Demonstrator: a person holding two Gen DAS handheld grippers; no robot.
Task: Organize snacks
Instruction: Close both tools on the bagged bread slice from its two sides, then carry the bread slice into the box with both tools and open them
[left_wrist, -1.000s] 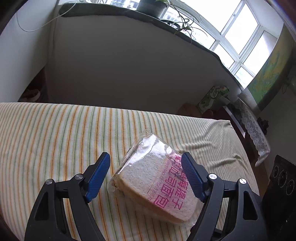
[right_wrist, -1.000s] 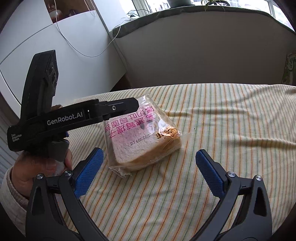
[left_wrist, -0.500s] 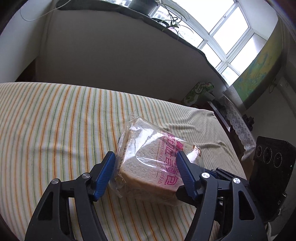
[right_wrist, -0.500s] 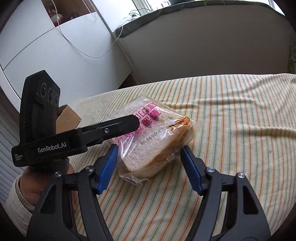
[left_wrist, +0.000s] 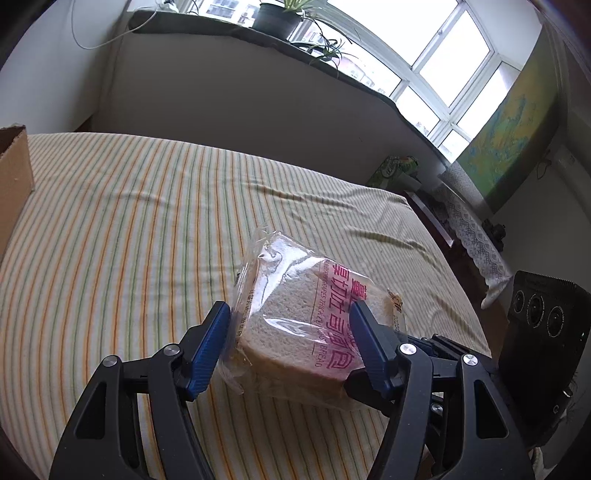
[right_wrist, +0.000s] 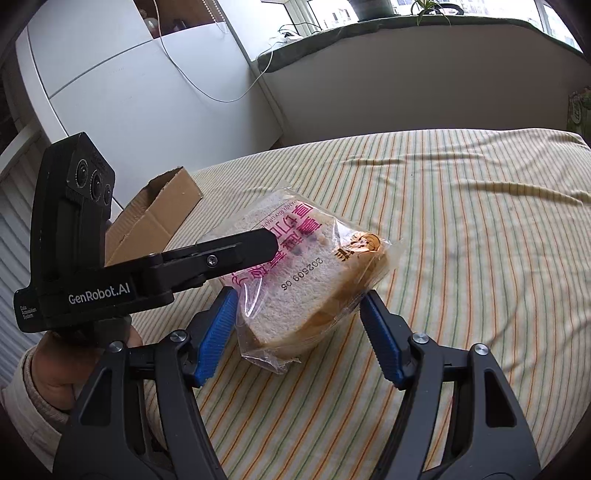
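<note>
A clear bag of sliced bread (left_wrist: 306, 325) with pink print is held above the striped cloth. My left gripper (left_wrist: 291, 328) is shut on it from one side, blue pads pressing the bag. My right gripper (right_wrist: 299, 317) is shut on the same bread bag (right_wrist: 314, 273) from the other side. In the right wrist view the left gripper (right_wrist: 236, 251) reaches in from the left over the bag. In the left wrist view the right gripper's body (left_wrist: 543, 332) shows at the right edge.
An open cardboard box (right_wrist: 155, 218) stands at the table's left end; its side (left_wrist: 14, 162) shows in the left wrist view. The striped tablecloth (left_wrist: 129, 221) covers the table. A wall with a plant-lined sill (left_wrist: 258, 26) runs behind.
Both grippers closed from open onto the bread bag and lifted it off the cloth. The cardboard box has come into view at the left.
</note>
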